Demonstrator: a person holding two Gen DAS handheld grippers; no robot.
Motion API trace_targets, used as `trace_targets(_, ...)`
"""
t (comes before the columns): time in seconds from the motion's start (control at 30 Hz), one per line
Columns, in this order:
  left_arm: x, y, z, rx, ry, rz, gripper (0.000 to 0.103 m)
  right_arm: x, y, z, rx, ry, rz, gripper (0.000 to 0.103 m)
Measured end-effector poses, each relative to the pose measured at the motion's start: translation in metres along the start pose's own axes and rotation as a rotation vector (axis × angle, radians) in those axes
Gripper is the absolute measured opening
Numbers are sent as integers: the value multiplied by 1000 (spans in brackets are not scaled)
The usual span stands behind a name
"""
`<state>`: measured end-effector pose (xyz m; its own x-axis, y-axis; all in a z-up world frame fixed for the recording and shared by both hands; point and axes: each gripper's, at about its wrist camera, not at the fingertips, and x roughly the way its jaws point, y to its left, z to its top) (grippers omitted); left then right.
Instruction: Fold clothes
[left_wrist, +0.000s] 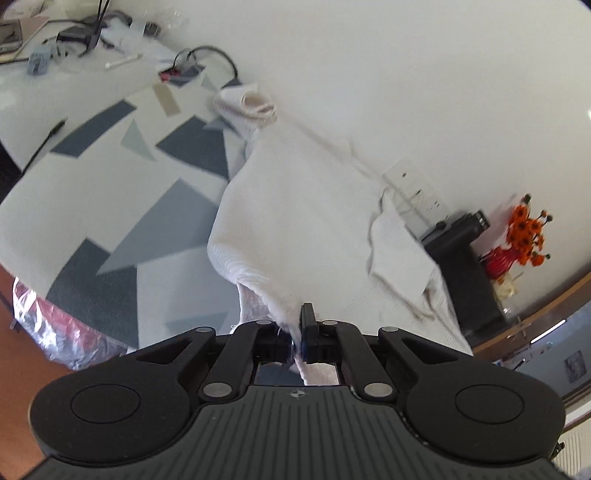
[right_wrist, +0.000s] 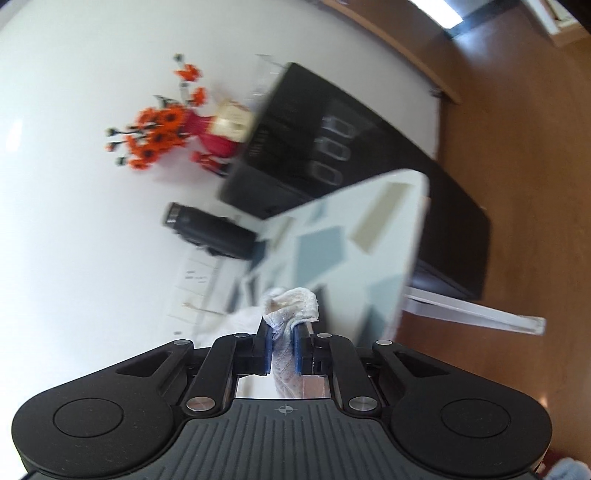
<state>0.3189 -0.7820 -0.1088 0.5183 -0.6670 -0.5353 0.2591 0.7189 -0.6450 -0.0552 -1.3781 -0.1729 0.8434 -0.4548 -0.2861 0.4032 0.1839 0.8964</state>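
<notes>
A white knitted garment hangs lifted above the table, stretched away from me in the left wrist view, with a ribbed cuff at its far end. My left gripper is shut on a bunched edge of it. In the right wrist view my right gripper is shut on another bunched edge of the white garment, which pokes up between the blue pads. The cloth between the two grips is hidden from the right camera.
The table carries a grey-and-white patterned cover. Cables and small items clutter its far end. A black cabinet, a black device and a red vase of orange flowers stand by the white wall. The floor is wooden.
</notes>
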Motion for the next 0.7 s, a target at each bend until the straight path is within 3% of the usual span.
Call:
trace_targets(0.13, -19, -6, 15, 24, -84, -36, 4, -13, 38, 9, -39, -14, 90, 10)
trace_targets(0.27, -32, 8, 5, -4, -91, -36, 3, -30, 51, 11, -63, -19, 85, 10)
trace_targets(0.53, -6, 58, -30, -84, 78, 30, 4, -39, 23, -2, -20, -3, -82, 10)
trace_targets(0.7, 16, 62, -54, 3, 202, 80, 43, -34, 23, -4, -29, 5, -117, 10)
